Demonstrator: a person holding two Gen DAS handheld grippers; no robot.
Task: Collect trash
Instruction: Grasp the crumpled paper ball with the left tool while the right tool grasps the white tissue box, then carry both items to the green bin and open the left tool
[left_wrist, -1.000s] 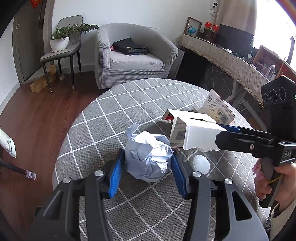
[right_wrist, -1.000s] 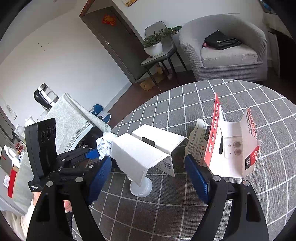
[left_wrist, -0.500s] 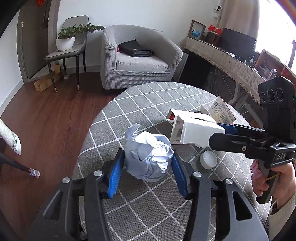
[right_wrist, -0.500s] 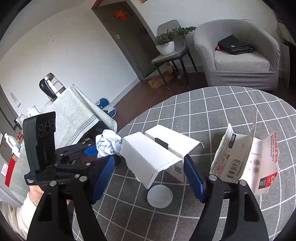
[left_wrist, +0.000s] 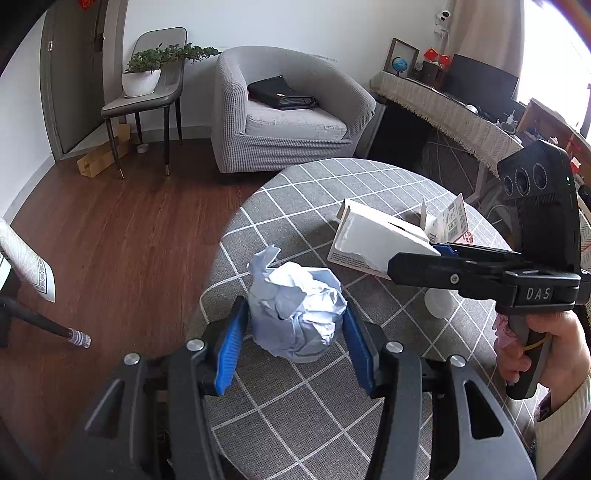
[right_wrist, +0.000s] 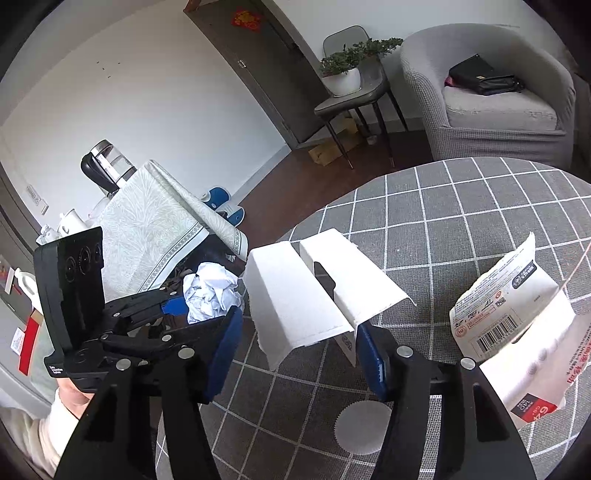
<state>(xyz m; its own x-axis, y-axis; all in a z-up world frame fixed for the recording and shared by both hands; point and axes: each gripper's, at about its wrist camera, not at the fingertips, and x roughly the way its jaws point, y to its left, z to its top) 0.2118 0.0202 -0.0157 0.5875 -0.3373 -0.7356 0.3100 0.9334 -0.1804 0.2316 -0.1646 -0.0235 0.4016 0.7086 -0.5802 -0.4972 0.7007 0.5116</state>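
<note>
My left gripper (left_wrist: 293, 332) is shut on a crumpled ball of pale blue-white paper (left_wrist: 295, 314) and holds it above the near-left edge of the round table (left_wrist: 332, 192). The ball also shows in the right wrist view (right_wrist: 210, 291). My right gripper (right_wrist: 299, 347) is shut on a torn white cardboard box (right_wrist: 306, 295) and holds it above the table; the box also shows in the left wrist view (left_wrist: 373, 240). A torn red-and-white package (right_wrist: 517, 332) and a white ridged cap (right_wrist: 364, 428) lie on the table.
The table has a grey checked cloth (right_wrist: 461, 221). A grey armchair (left_wrist: 288, 114) with a black bag, a chair with a potted plant (left_wrist: 147, 74) and wooden floor (left_wrist: 110, 240) lie beyond. A side table with patterned cloth (right_wrist: 147, 229) and kettle stands to the left.
Both grippers have lifted and drawn back toward the table's left edge with their loads. The torn package and the cap stay on the table, now farther to the right.
</note>
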